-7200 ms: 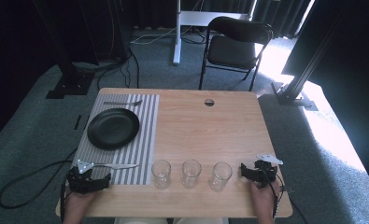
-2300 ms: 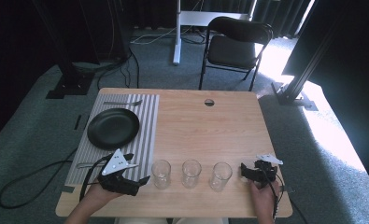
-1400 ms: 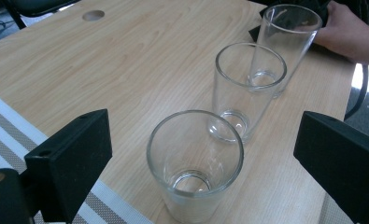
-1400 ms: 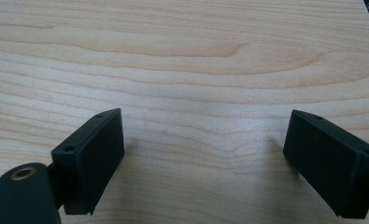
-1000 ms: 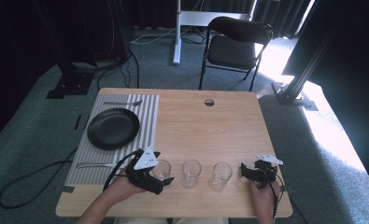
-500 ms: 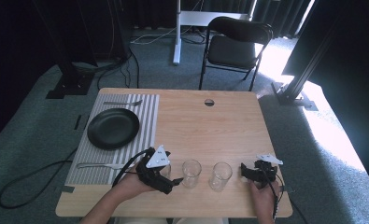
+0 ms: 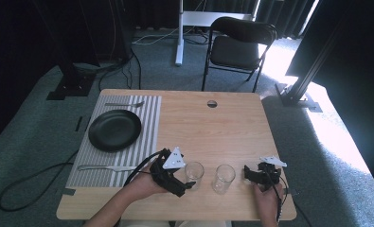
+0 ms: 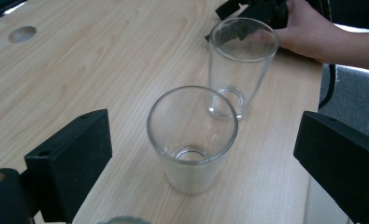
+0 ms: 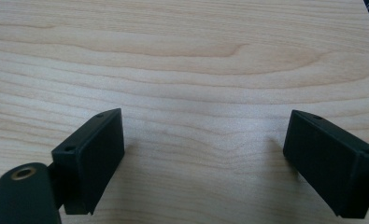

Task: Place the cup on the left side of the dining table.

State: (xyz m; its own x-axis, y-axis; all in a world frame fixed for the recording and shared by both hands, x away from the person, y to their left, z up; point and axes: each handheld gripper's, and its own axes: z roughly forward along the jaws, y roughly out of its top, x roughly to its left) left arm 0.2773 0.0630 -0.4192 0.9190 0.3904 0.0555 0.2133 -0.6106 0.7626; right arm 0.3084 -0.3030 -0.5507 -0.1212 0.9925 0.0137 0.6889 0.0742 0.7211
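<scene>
One glass [image 8: 191,140] stands between the left gripper's [image 8: 205,158] spread fingers [image 8: 70,161], untouched.

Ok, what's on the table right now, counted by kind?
Glasses: 3 (one is just a rim at the bottom edge of the left gripper view)
Black plate: 1
Cutlery pieces: 2
Striped placemat: 1
Total: 7
</scene>
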